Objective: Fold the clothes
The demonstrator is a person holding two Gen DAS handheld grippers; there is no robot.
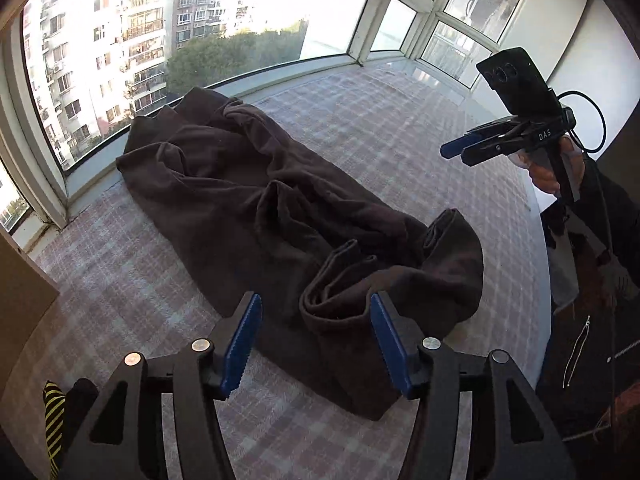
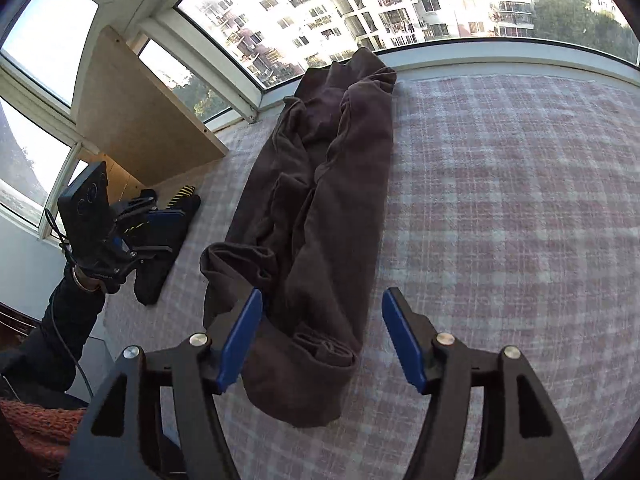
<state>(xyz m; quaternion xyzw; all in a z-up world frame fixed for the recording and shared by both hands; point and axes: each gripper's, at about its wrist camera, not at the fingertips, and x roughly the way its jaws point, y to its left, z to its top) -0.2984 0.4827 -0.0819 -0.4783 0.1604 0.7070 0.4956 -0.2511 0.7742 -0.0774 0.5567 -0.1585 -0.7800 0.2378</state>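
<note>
A long dark brown fabric garment [image 1: 256,184] lies stretched along the plaid pink-and-grey covered surface [image 1: 420,128], running from the near edge toward the far window [image 1: 200,20]. It is bunched lengthwise into a narrow, rumpled strip, with deep wrinkles along its middle and its near end curled over into a loose roll. Its far end reaches the window ledge.

The left gripper [image 1: 316,344] hovers over the near end of the garment with its blue-padded fingers [image 1: 240,348] spread apart and nothing between them. The right gripper [image 2: 322,336] likewise hangs above the near end, fingers released and empty; the garment's rolled end shows just below them.

To the left of the garment, near a tan board [image 2: 144,120], a smaller dark piece with a yellow-and-black striped part [image 2: 180,196] lies on the surface; whether it is folded neatly cannot be told, as the left gripper partly hides it.

As a judgement: the brown garment is not in a tidy folded state. It is gathered narrow, which could fit a lengthwise fold gone slack or a garment merely laid down crumpled. Smoothing and folding it into a compact stack appears to be left.
</note>
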